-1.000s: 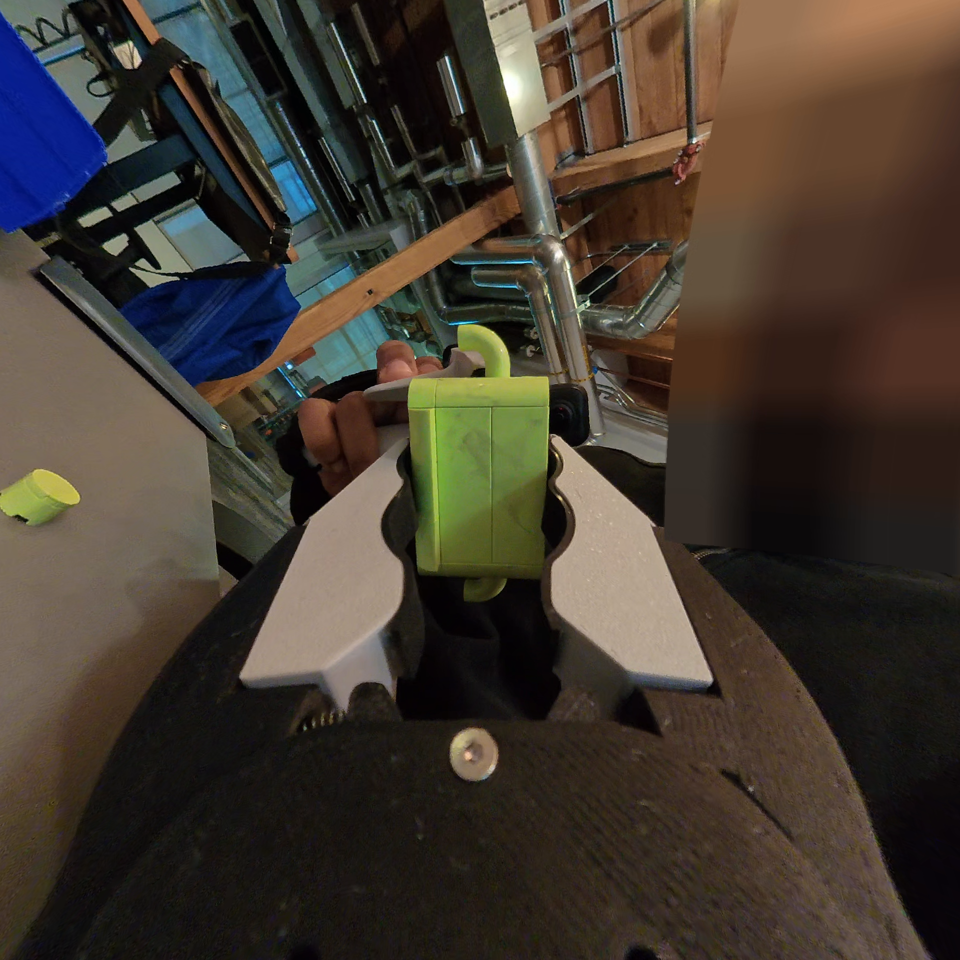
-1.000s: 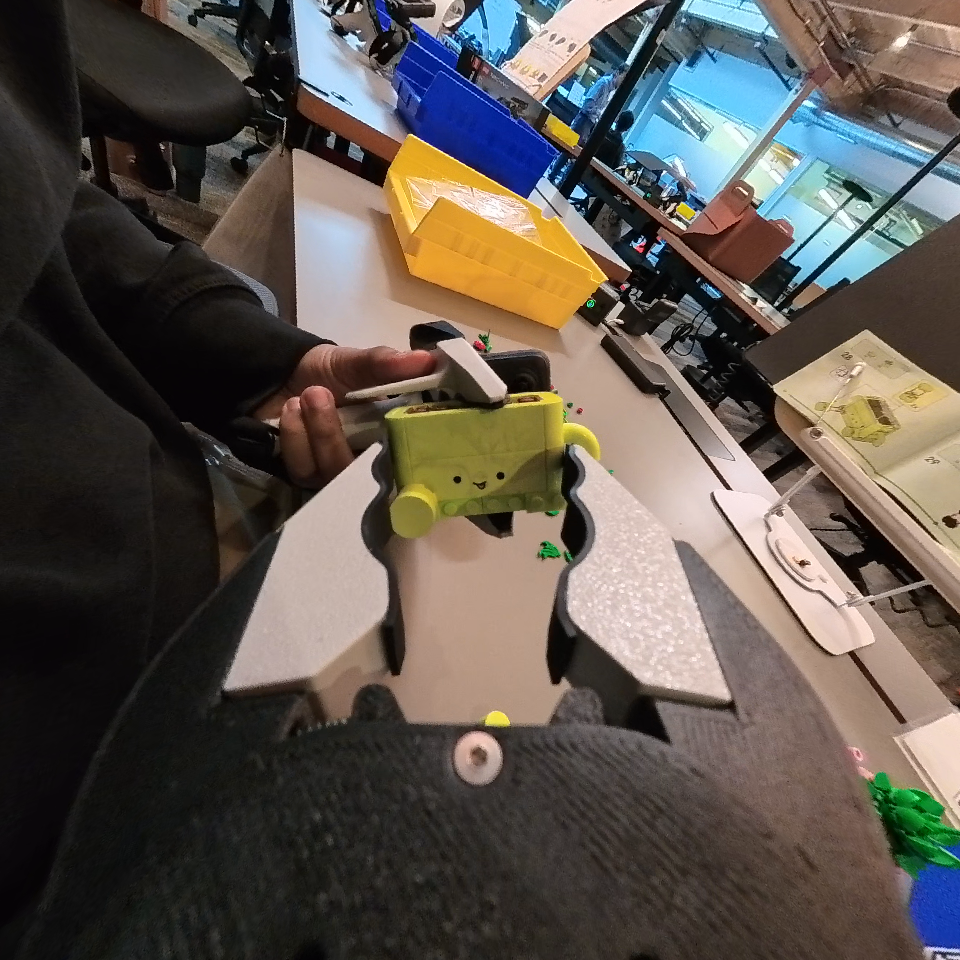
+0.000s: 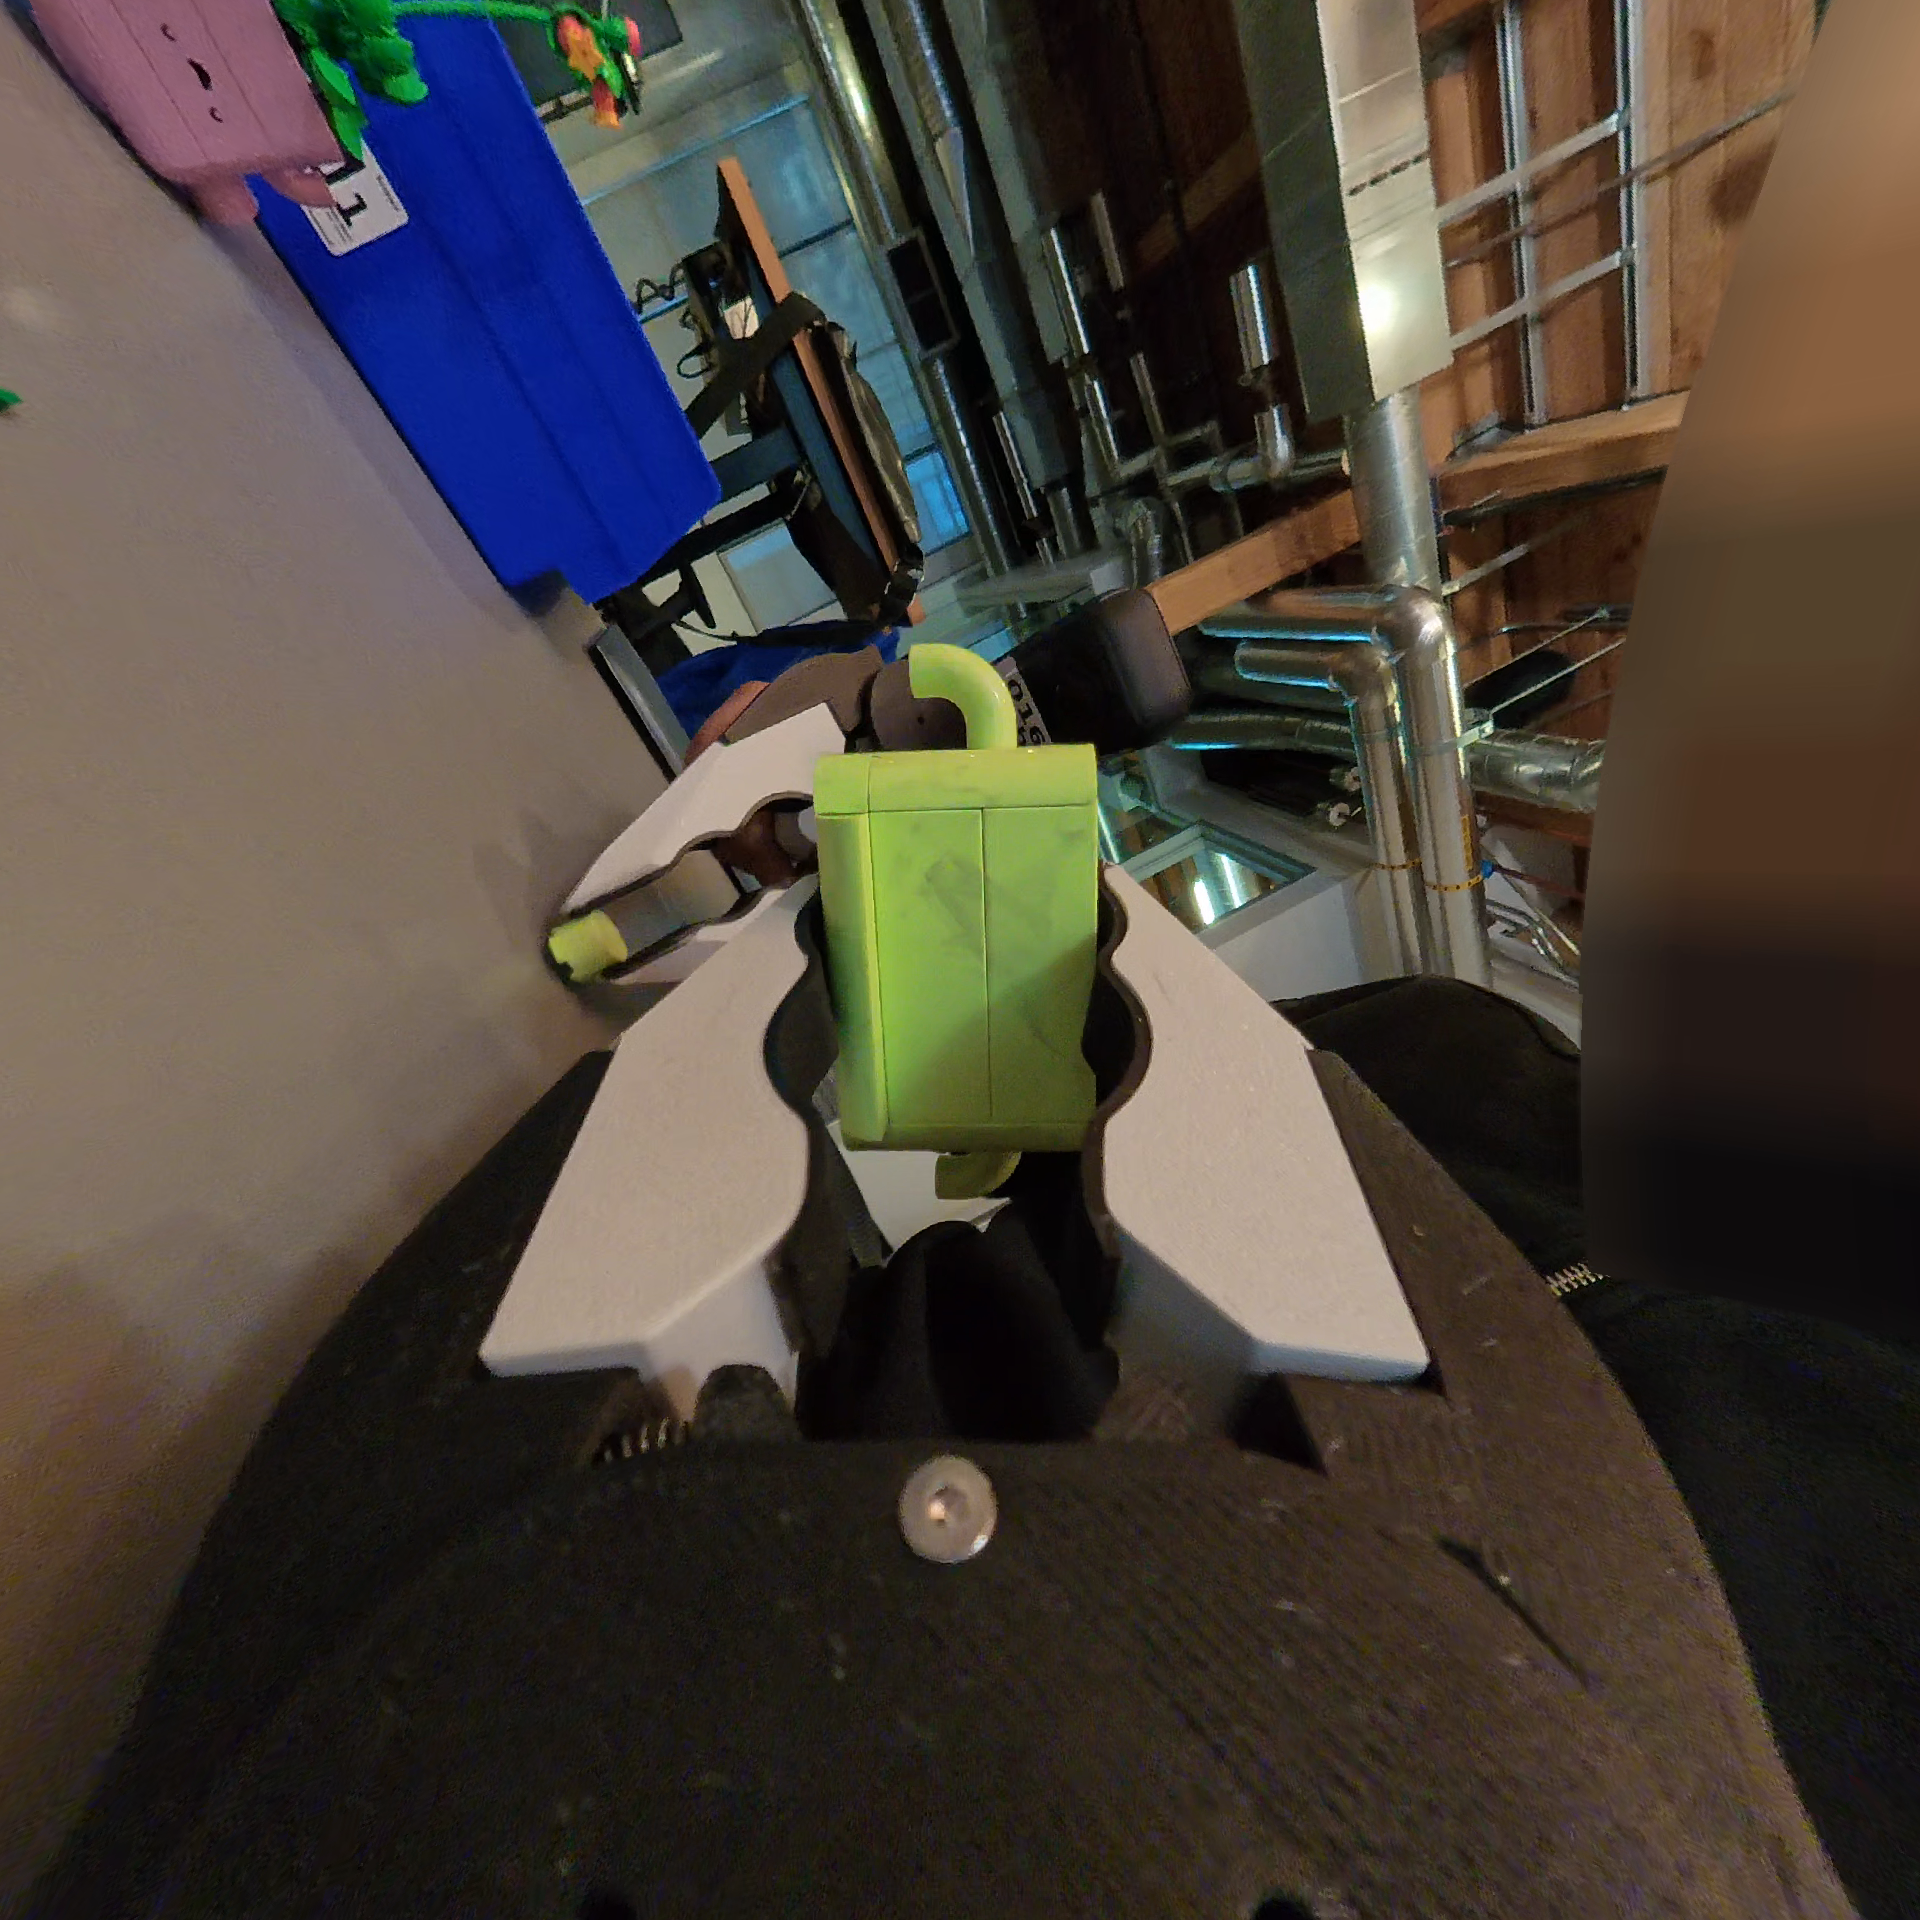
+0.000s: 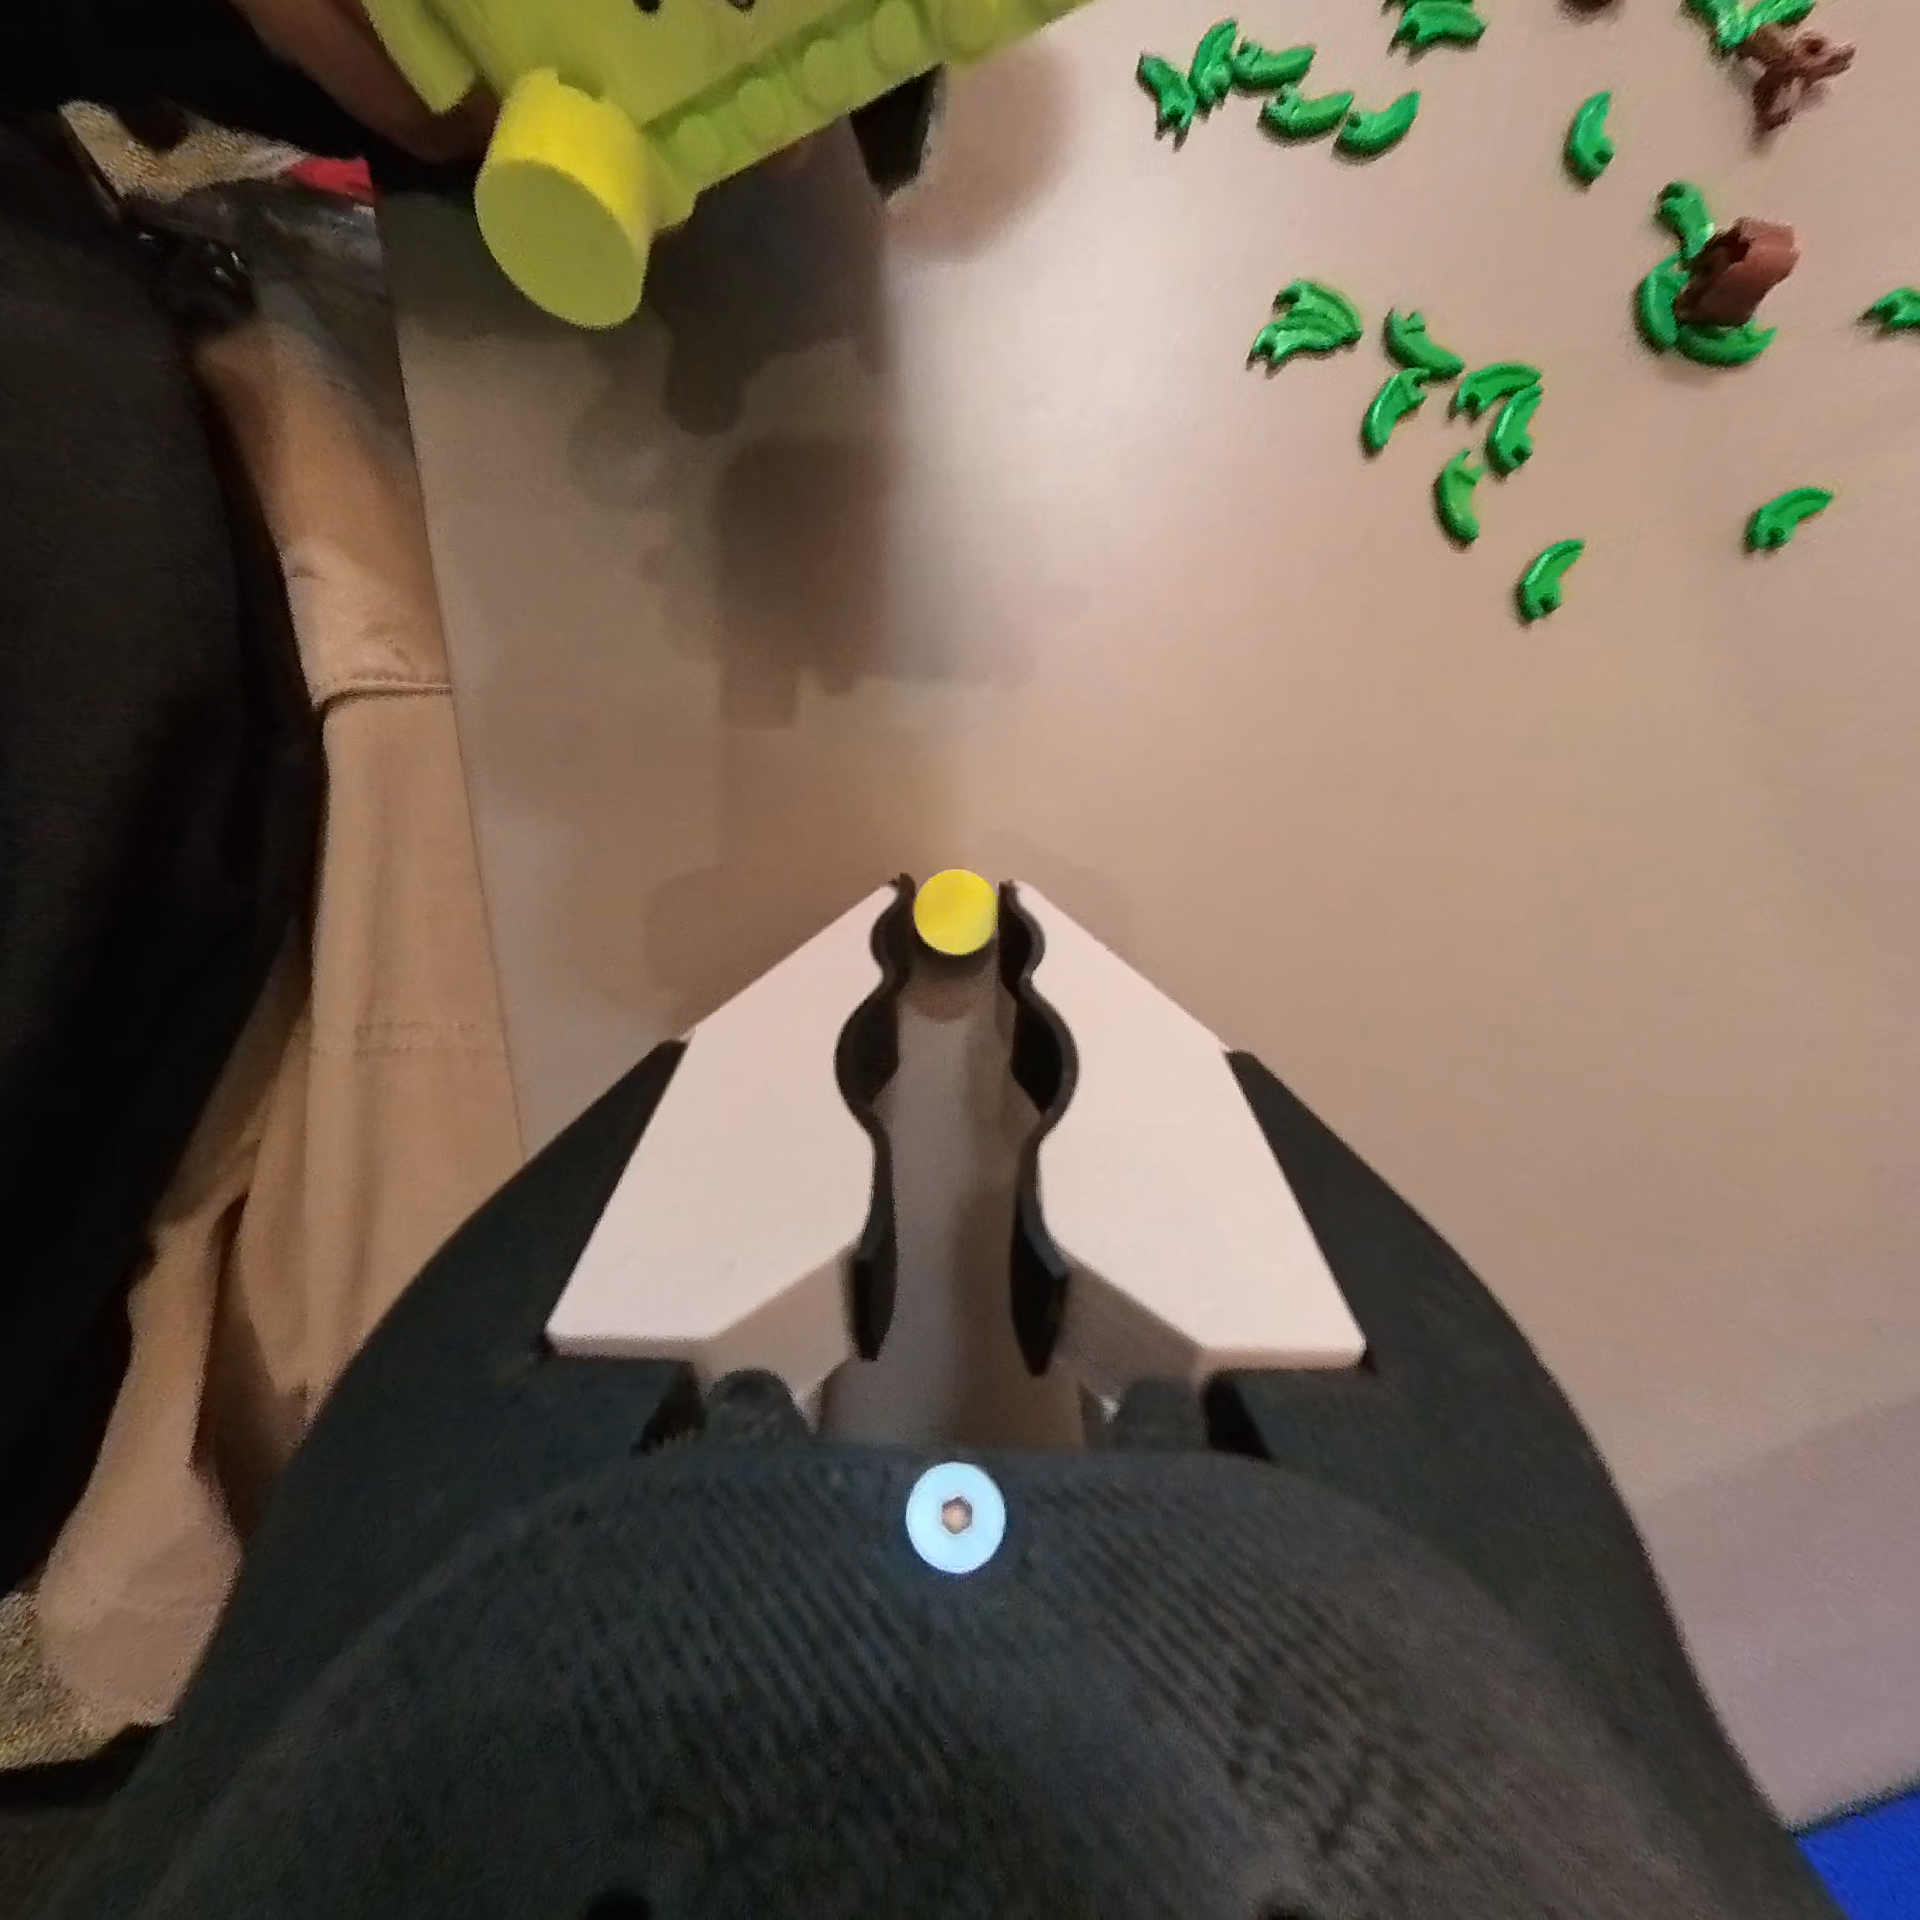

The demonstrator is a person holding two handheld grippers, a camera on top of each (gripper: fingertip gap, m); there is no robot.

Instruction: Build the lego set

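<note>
My left gripper is shut on a lime-green lego body with curved handles at its top and bottom, and holds it above the table. The body also shows at the top of the right wrist view, with a round lime foot on it. My right gripper is down at the table, shut on a small round lime-yellow piece at its fingertips. In the left wrist view the right gripper shows beyond the body, pinching that piece against the table.
Several loose green leaf pieces and brown stem pieces lie on the beige table to the right. A blue bin and a pink lego figure with foliage stand farther back. A person's dark sleeve is at the left.
My right gripper has left the lime body, dropped to the table and shut on the small round piece. My left gripper still holds the body, now tilted nearer the table.
</note>
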